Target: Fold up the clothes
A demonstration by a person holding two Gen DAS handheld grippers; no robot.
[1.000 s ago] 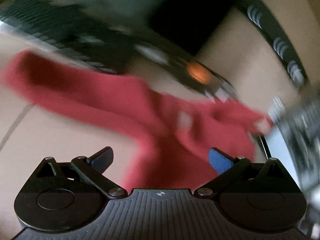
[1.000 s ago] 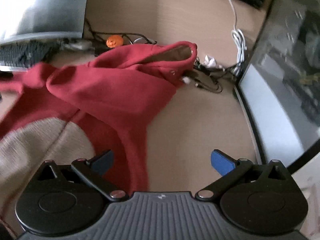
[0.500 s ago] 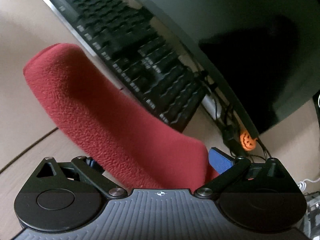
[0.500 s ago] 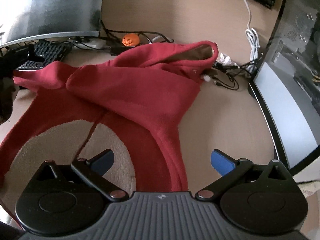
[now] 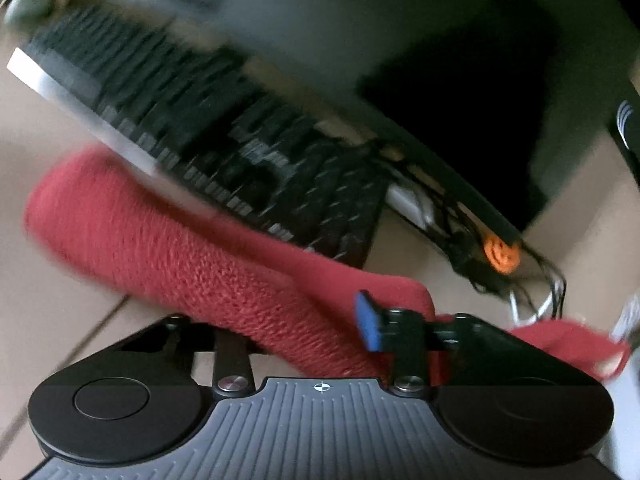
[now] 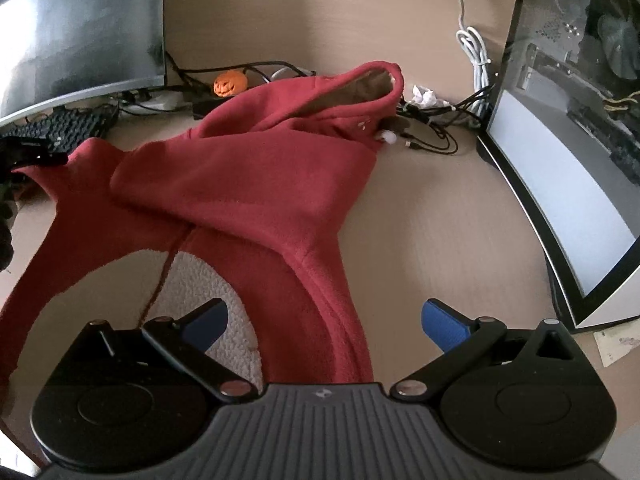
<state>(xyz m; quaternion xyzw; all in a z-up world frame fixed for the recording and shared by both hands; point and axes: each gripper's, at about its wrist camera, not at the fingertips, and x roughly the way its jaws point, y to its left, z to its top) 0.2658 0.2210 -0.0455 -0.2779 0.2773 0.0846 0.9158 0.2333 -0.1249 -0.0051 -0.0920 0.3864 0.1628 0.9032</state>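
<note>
The pale wooden bench fills most of the right wrist view. A red hoodie lies spread across it from the middle toward 9 o'clock, its hood peaked at about 12 o'clock with the tan lining showing, and a cream fleece patch on the body near 6 o'clock. A curved monitor stands at 10 o'clock, and a glass-sided computer case at 3 o'clock. A black keyboard lies under the monitor, blurred in the left wrist view. Black cables tangle at 1 o'clock beside the hood, with a white cable coiled above them. A small orange pumpkin figure sits at 11 o'clock among the wires, just behind the hoodie.

The left tongs are pressed together on a red sleeve of the hoodie, which runs from between the pads out toward 9 o'clock, with its far end in front of the keyboard. The right tongs are spread wide and hold nothing, poised over the hoodie's lower right edge, with the left pad above the cream patch and the right pad above bare bench
</note>
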